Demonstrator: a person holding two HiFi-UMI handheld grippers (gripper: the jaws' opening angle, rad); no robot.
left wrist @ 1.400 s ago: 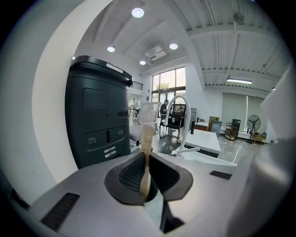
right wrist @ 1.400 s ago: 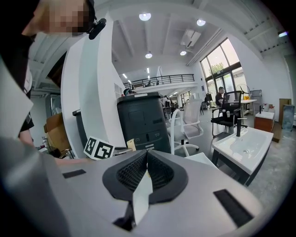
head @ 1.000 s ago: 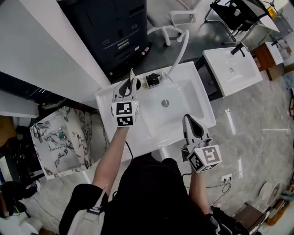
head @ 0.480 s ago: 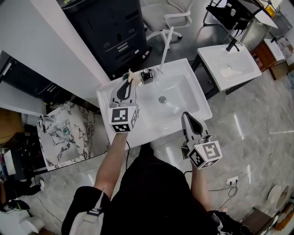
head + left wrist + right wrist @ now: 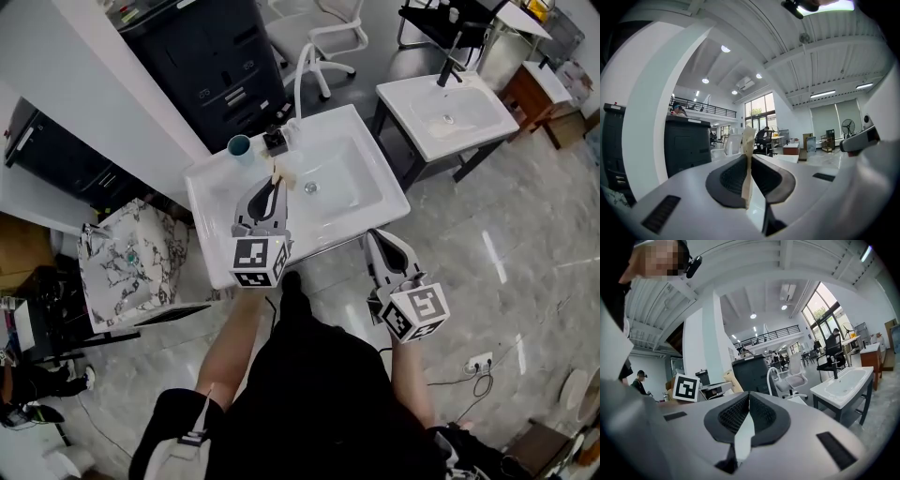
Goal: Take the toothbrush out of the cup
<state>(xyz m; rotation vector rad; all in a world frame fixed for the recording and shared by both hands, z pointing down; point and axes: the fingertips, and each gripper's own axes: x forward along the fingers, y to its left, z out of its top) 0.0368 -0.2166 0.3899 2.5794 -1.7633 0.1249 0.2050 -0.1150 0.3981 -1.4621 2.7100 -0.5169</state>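
Note:
My left gripper hangs over the white sink's front left part, shut on a thin cream toothbrush. In the left gripper view the toothbrush stands upright, pinched between the dark pads, its top poking above them. The teal cup stands on the sink's back left corner, apart from the gripper and beyond it. My right gripper is shut with nothing in it, just off the sink's front right edge. In the right gripper view its pads meet along one seam.
A black faucet stands next to the cup. A second white sink on a frame is at the back right. A dark cabinet and an office chair are behind. A marbled basin lies at the left.
Both grippers have drawn back from the sink toward the person. The left one, earlier at the cup, now holds the toothbrush clear of it, and the cup stands uncovered.

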